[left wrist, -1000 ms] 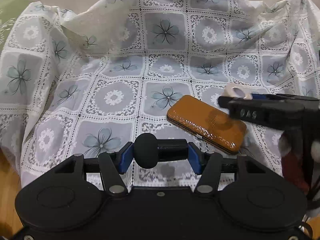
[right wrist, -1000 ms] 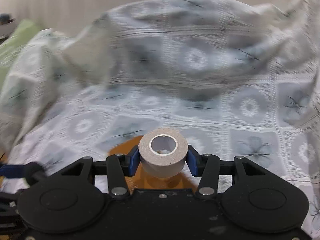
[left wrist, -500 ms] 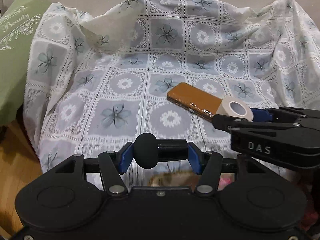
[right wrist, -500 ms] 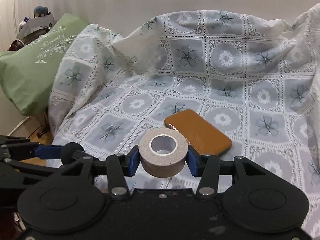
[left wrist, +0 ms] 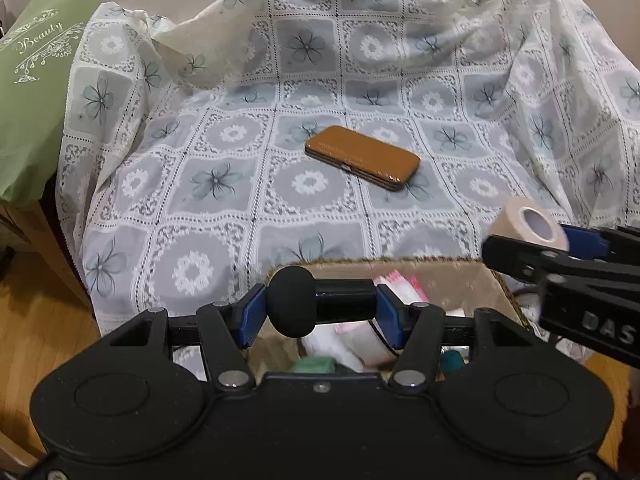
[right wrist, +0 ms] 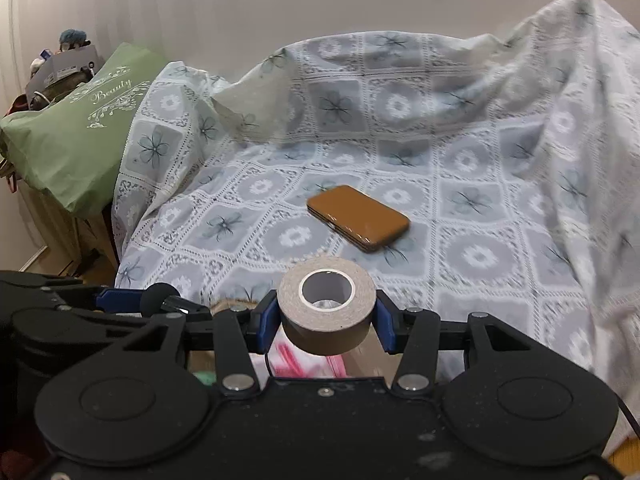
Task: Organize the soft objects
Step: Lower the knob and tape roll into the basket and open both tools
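Observation:
My left gripper [left wrist: 316, 306] is shut on a small black microphone [left wrist: 304, 306] with a foam head and holds it above an open beige bin [left wrist: 404, 270] in front of the bed. My right gripper [right wrist: 326, 314] is shut on a roll of beige tape [right wrist: 328, 308], also above the bin; the roll shows in the left wrist view [left wrist: 528, 228] at right. A brown case [left wrist: 362, 158] lies flat on the flowered cover [left wrist: 208, 216]; it also shows in the right wrist view [right wrist: 358, 218].
The bin holds pink-and-white cloth [left wrist: 396, 284] and something green [left wrist: 316, 364]. A green pillow [right wrist: 80, 132] marked "Beauty" lies at the left. The cover rises in folds at the back and right [right wrist: 560, 120]. Wooden floor [left wrist: 36, 320] shows at the left.
Both grippers have pulled back from the bed with their objects still held. The bin has come into view under them, and the brown case now lies farther away.

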Available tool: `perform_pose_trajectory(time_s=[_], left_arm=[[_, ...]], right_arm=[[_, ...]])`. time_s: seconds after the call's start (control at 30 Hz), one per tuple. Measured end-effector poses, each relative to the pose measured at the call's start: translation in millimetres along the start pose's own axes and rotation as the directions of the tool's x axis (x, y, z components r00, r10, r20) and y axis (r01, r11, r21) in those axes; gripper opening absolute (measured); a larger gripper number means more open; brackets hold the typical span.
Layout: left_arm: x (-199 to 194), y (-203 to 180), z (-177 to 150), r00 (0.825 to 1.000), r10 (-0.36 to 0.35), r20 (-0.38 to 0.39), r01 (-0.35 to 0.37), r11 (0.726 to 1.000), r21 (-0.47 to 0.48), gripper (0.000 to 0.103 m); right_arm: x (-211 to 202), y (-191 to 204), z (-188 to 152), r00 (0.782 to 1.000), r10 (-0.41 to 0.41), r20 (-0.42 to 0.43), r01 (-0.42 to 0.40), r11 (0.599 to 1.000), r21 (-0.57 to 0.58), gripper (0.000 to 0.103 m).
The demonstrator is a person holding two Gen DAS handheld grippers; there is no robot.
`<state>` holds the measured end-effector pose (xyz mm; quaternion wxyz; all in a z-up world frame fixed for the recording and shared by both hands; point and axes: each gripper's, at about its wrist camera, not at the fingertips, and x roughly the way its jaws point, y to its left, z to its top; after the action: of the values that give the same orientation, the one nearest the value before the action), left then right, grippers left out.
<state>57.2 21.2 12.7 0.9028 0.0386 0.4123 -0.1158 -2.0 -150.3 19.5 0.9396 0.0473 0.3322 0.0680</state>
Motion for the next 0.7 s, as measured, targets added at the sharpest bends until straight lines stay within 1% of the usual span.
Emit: perform_pose_trajectory(time_s=[0.13,0.2,0.33,0.4,0.57,0.7], left_arm=[[-10,-8,-7,1.0,0.009,0.008,-0.009,1.0,0.016,0.055],[-17,-12,-10,1.0,0.015,0.019,-0.016,1.0,0.023,0.055],[-26,-17,-15,0.999,0.006,0.036,-0.007,1.0,0.023,0.055],[-28,-18,-17,0.999,-0.012,0.033,0.012,1.0,0.017,0.055],[-23,-24,-19,0.998,-0.063,0.009,0.063,0.998,0.01,0.055],[-18,-26,-16,0.998,-0.061,0.004,0.061,0.998,0.01,0.055]], right_arm=[[-26,-4,-13,0.999,-0.035,0.01,0.035,0.999,0.017,0.048],[-36,-8,-18,0.999,-0.041,0.008,0.04,0.998,0.038,0.048],[-55,-12,-23,0.998,-0.054,0.02,0.053,0.996,0.076,0.048],[-64,-14,-26,0.998,-0.056,0.025,0.054,0.994,0.094,0.048],[-70,-19,-30,0.998,-0.052,0.021,0.049,0.99,0.13,0.048],[-64,-20,-33,0.998,-0.055,-0.01,0.056,0.988,0.144,0.048]])
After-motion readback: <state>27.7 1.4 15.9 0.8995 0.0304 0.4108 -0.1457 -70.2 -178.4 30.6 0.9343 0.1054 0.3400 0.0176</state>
